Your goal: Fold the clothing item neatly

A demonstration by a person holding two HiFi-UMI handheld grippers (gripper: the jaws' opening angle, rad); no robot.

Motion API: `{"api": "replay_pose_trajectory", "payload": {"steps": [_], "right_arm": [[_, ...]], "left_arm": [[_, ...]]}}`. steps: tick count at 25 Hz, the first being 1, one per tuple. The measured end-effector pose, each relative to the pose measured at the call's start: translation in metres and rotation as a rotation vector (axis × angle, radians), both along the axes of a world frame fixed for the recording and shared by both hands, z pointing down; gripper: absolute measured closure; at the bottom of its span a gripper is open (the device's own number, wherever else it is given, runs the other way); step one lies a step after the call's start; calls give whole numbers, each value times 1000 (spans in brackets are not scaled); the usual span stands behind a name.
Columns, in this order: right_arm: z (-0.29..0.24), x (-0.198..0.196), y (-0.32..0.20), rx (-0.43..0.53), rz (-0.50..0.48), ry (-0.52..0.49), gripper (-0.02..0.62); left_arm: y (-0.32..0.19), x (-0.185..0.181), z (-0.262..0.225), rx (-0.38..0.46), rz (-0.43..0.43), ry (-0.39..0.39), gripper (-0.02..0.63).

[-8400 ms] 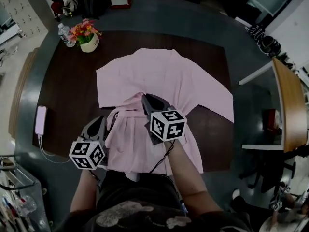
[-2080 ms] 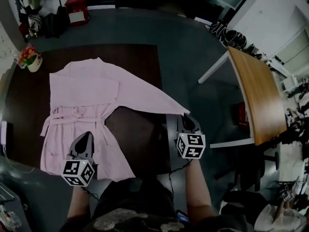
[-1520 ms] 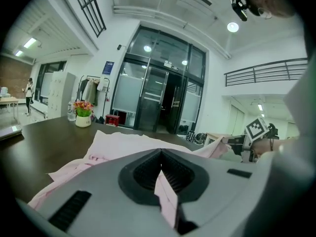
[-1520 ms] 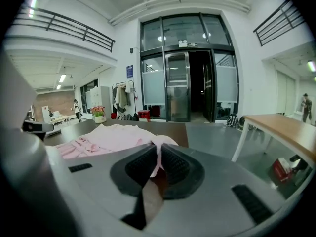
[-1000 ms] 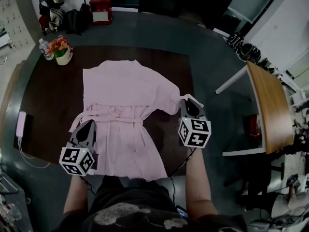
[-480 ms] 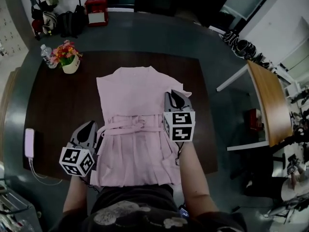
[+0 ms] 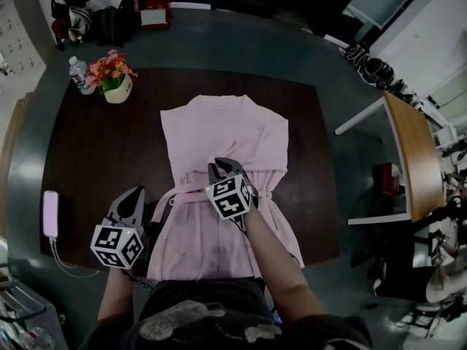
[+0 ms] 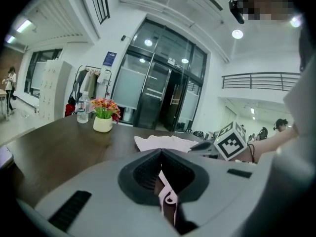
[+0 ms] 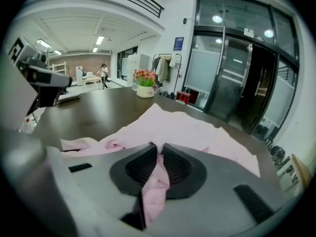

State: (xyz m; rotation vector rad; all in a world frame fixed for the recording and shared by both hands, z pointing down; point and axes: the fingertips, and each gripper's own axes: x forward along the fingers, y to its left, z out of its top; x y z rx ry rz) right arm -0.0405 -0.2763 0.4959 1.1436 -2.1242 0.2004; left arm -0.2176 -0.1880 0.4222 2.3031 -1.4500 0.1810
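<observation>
Status of fold, as I read it from the feeds:

1. The pink garment (image 7: 222,133) lies flat at the centre of the dark worktop (image 7: 95,144), collar toward 12 o'clock, hem toward 6 o'clock at the near edge. Both sleeves appear turned inward, leaving a long, narrow panel.
2. The right hand-held gripper (image 7: 219,168) sits over the waist tie (image 7: 191,188) at mid-garment, its jaws pinched on a fold of pink fabric.
3. The left hand-held gripper (image 7: 136,193) is at 8 o'clock beside the garment's left edge, jaws closed on a thin strip of pink cloth.
4. A flower pot (image 7: 115,90) at 10 o'clock and a phone (image 7: 49,214) at 8 o'clock stand well apart from the work.

Assessment: sleeve folds look done. The lengthwise fold, hem to collar, remains, so roughly halfway.
</observation>
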Motion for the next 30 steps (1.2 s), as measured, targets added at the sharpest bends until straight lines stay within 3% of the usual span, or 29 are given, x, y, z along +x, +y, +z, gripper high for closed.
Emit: {"api": "replay_pose_trajectory", "payload": {"steps": [3,10,14,18,21,30], "right_arm": [[14,-12,14,-57,-38,-43,548],[-22,10,24,-8,4,-146,517],[-40,18,26,-19,-10,-201,451],[-31,30,4,-9,61,-181,453],[-7,40,-24,-56,130,-139,453],[66,41,-72,-336,111,13,453]], "left_arm": [[-1,0,5,-8,9,6,595],[-9,11,12,-11,49,26,595],[-15,10,14,-9,42,43,595],[-18,5,18,-14,31,48,595],[-18,2,21,-19,19,55,595],[-25,-23,34,-58,-16,54,595]]}}
